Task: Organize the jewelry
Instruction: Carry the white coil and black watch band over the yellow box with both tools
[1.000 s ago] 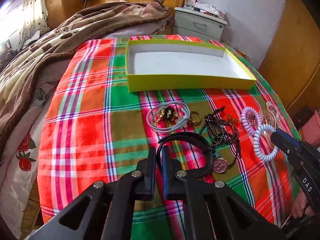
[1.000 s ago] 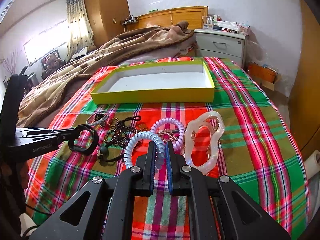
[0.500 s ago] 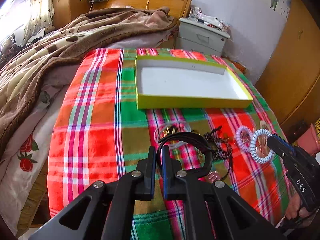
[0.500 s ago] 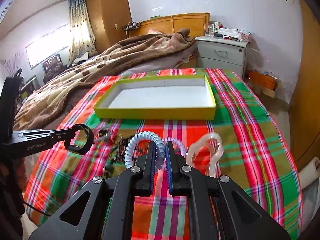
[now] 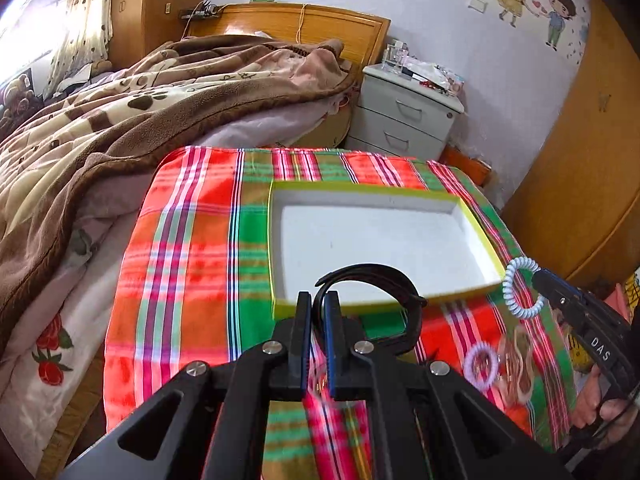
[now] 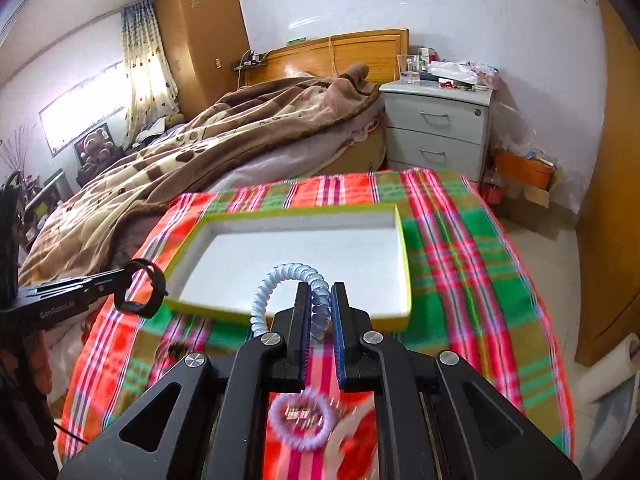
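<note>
Bedroom; plaid cloth over table next to bed. Yellow tray, white inside, nothing in it. L gripper clenched on black band, held above tray's near edge. R gripper clenched on blue coil tie, also over near edge. Purple coil tie w/ clear bracelet on cloth, nearer than tray.

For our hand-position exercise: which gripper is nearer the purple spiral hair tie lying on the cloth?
Right. The right gripper hangs just above the purple spiral hair tie; the left gripper is off to its left.
</note>
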Demonstrator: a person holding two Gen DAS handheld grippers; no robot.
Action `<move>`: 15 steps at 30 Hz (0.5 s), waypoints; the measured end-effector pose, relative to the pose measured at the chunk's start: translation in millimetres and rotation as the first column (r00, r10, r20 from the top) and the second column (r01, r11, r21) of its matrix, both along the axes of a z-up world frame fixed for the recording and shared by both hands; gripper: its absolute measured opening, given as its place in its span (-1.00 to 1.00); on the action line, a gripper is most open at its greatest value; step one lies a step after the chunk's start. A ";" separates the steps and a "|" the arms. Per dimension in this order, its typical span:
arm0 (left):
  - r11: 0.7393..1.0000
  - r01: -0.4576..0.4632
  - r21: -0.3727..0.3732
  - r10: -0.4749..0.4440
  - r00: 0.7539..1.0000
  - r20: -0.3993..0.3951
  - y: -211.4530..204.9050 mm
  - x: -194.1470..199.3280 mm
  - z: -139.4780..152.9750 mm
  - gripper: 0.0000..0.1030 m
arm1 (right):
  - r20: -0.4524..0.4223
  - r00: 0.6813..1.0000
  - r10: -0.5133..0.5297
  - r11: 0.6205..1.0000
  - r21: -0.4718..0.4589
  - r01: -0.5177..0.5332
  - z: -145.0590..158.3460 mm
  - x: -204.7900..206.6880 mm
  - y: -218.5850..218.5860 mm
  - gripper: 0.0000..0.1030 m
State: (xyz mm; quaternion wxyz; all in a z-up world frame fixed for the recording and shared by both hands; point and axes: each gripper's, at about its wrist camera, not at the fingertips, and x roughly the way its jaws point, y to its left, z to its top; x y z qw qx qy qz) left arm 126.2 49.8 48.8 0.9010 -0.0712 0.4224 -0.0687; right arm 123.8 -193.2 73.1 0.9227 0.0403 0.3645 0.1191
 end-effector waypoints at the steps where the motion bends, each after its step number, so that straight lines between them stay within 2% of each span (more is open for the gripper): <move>1: 1.000 0.001 0.002 -0.001 1.000 0.004 -0.4 5.0 0.7 -0.87 | -0.007 1.000 -0.006 1.000 0.000 0.006 0.1 9.2 -2.0 -0.80; 7: 1.000 -0.003 -0.009 0.003 1.000 0.002 -2.3 42.8 -2.8 -0.87 | -0.062 0.998 -0.015 1.000 0.010 0.015 -8.1 54.0 -12.9 -0.80; 15: 1.000 -0.008 -0.020 0.007 0.998 -0.056 -5.3 89.5 -22.1 -0.87 | -0.158 0.987 -0.019 1.000 0.004 0.020 -32.0 106.5 -22.3 -0.80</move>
